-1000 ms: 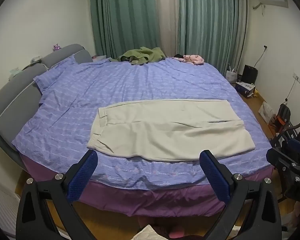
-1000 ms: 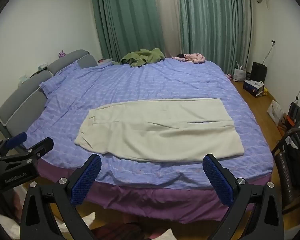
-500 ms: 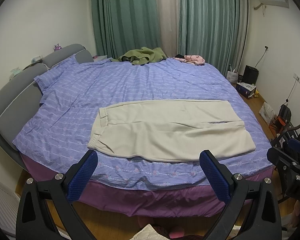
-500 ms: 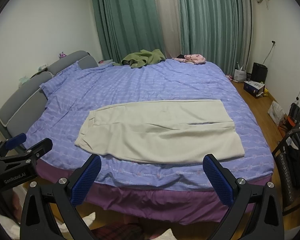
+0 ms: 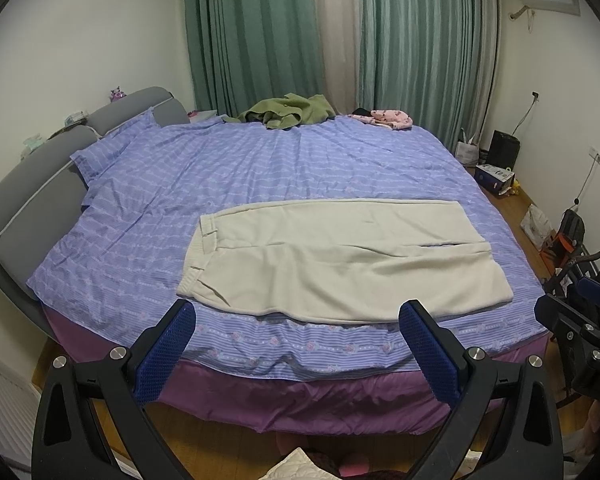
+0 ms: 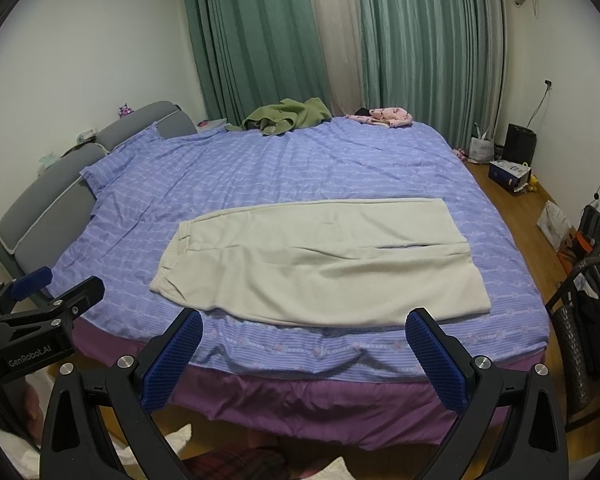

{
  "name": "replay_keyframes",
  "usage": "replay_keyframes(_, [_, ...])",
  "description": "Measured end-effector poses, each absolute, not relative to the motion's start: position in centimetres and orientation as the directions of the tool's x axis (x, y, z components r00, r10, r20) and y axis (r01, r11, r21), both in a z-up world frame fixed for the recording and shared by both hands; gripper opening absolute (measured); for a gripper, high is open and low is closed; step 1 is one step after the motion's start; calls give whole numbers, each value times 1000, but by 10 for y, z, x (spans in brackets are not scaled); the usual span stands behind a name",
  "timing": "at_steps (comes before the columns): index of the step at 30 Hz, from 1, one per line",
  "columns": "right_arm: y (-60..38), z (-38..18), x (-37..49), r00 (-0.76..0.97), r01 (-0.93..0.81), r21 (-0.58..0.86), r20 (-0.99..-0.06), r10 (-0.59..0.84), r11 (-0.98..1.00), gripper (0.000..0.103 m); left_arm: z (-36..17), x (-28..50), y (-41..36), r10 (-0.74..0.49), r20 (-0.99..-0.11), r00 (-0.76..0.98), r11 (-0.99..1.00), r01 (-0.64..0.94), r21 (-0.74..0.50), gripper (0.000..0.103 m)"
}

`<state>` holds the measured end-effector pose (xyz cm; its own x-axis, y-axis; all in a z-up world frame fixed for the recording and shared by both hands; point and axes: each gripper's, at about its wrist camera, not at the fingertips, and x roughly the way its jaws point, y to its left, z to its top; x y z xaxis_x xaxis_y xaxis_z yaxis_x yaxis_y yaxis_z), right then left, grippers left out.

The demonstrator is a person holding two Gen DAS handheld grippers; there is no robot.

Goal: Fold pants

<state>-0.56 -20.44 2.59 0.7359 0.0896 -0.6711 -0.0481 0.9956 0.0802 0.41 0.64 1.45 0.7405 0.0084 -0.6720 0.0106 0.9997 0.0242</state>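
Reading "GenRobot.AI": label on left gripper [image 6: 56, 292] beside pants [image 6: 320, 260]

Both views are dim and evenly lit by soft indoor light with a cool cast; the drawn curtains [image 5: 260, 36] let no daylight through. Shadows are faint, with no glare. Focus is sharp at centre. Fisheye distortion bows the walls and bed [image 6: 300, 168] edges, and black vignetting fills the corners.
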Motion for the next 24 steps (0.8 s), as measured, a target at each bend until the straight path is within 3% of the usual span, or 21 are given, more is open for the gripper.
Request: replay_keyframes(24, [-205, 26, -3, 735, -48, 84, -672, 92, 995, 103, 12, 4, 10, 10, -673, 740, 1000, 8, 23, 103])
